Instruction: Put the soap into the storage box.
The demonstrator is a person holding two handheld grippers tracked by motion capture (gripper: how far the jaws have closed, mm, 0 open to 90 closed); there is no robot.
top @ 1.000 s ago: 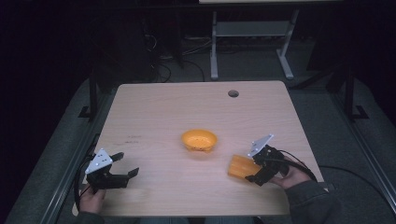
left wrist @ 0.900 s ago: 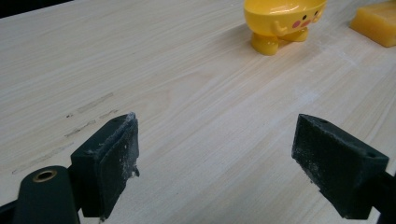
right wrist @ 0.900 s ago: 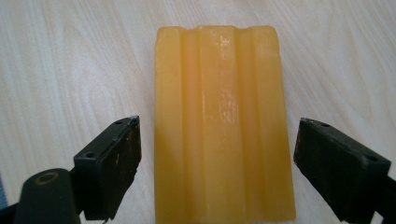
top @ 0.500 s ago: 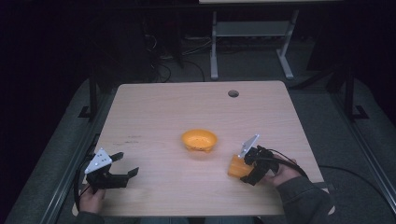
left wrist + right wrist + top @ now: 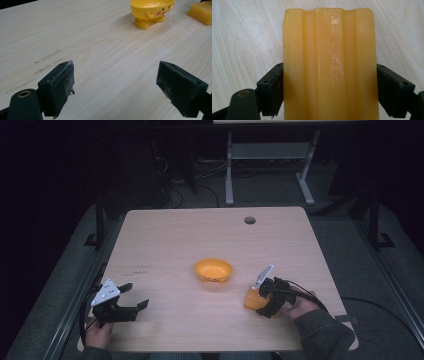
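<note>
right gripper (image 5: 256, 304) is clamped on the yellow ribbed block (image 5: 329, 65) at the table's (image 5: 165, 235) near right, jaws squeezing its long sides. it looks waxy, slick and probably soft, so hold it mid-length. the left gripper (image 5: 115, 85) is wide open with nothing between its jaws, and its view catches the yellow bowl's (image 5: 151, 11) painted face.

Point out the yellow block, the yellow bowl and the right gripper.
yellow block (image 5: 329, 65): right gripper view, its ridged top face.
yellow bowl (image 5: 213, 269): high view, its inside.
right gripper (image 5: 329, 87): right gripper view, midway between its fingers, on the block.
</note>
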